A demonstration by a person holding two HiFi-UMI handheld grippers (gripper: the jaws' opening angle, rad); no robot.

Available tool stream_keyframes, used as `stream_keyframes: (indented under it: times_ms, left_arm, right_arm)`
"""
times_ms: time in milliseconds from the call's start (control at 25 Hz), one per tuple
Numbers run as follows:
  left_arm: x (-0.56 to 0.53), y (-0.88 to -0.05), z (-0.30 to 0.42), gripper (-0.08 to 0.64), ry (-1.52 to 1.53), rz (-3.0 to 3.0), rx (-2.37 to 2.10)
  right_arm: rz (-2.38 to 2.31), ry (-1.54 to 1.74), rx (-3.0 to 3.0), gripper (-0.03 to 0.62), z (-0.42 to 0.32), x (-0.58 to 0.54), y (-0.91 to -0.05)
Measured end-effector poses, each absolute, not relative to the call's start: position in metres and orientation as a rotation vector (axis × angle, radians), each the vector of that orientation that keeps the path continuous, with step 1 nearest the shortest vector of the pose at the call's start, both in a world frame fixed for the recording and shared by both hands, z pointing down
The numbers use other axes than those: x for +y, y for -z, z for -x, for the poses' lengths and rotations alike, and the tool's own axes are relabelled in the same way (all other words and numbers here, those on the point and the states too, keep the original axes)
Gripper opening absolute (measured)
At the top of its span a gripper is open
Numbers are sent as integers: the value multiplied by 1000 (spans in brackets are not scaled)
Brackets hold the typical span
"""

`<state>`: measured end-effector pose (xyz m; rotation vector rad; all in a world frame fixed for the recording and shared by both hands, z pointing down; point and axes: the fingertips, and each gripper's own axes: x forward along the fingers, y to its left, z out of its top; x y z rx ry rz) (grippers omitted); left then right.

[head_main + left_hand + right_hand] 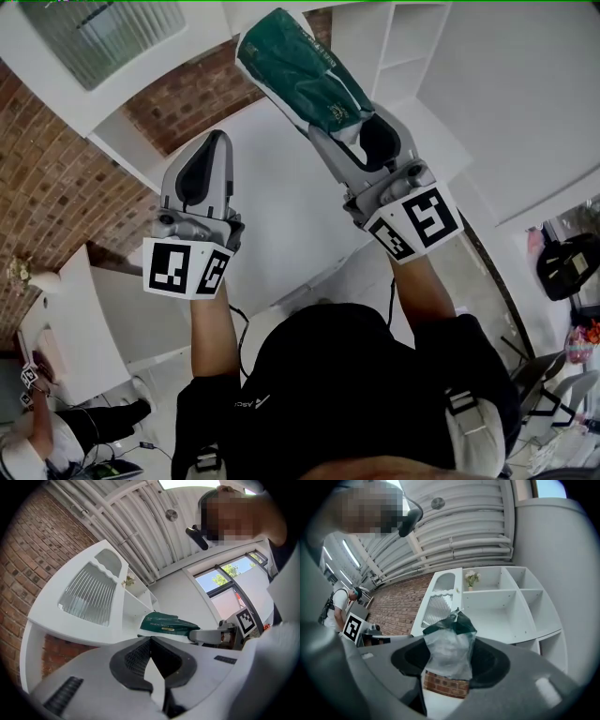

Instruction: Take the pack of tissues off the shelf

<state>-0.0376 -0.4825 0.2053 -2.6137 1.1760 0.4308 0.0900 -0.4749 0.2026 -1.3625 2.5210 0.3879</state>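
The pack of tissues (302,67) is green and clear plastic, and my right gripper (359,124) is shut on one end of it, holding it up in front of the white wall, off the shelf (405,45). In the right gripper view the pack (449,649) stands up between the pads with the empty shelf (506,607) beyond. My left gripper (218,141) is raised beside it at the left, shut with nothing in it. Its pads (140,656) meet at the tips in the left gripper view, where the pack (166,623) and the right gripper (212,635) show ahead.
A white cabinet with a ribbed glass door (103,36) hangs left of the shelf against a brick wall (56,187). A small vase of flowers (471,579) stands in the shelf's top compartment. Another person (37,436) is at the lower left, by a white counter (89,319).
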Motion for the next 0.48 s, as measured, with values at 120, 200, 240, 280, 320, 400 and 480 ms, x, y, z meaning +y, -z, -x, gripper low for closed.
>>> stream_keyframes:
  times_ms: [120, 200, 240, 280, 320, 400, 480]
  left_arm:
    - [-481, -204, 38, -2, -428, 2610, 1179]
    - [-480, -204, 39, -2, -429, 2607, 1179]
    - [-479, -204, 39, -2, -429, 2607, 1178]
    - [-479, -204, 39, -2, -430, 2607, 1178]
    - [-478, -204, 39, -2, -430, 2607, 1178]
    - [-478, -205, 40, -2, -430, 2607, 1180]
    - [-479, -205, 41, -3, -431, 2608, 1181]
  right_arm:
    - [1359, -386, 2522, 241, -89, -473, -201]
    - [1359, -383, 2522, 241, -89, -472, -202]
    - [1361, -381, 2522, 241, -89, -472, -203]
    - [1363, -379, 2522, 241, -89, -471, -203]
    - [1364, -377, 2521, 241, -89, -471, -204]
    - [1365, -375, 2522, 241, -89, -471, -205]
    - [1365, -375, 2522, 241, -88, -472, -205]
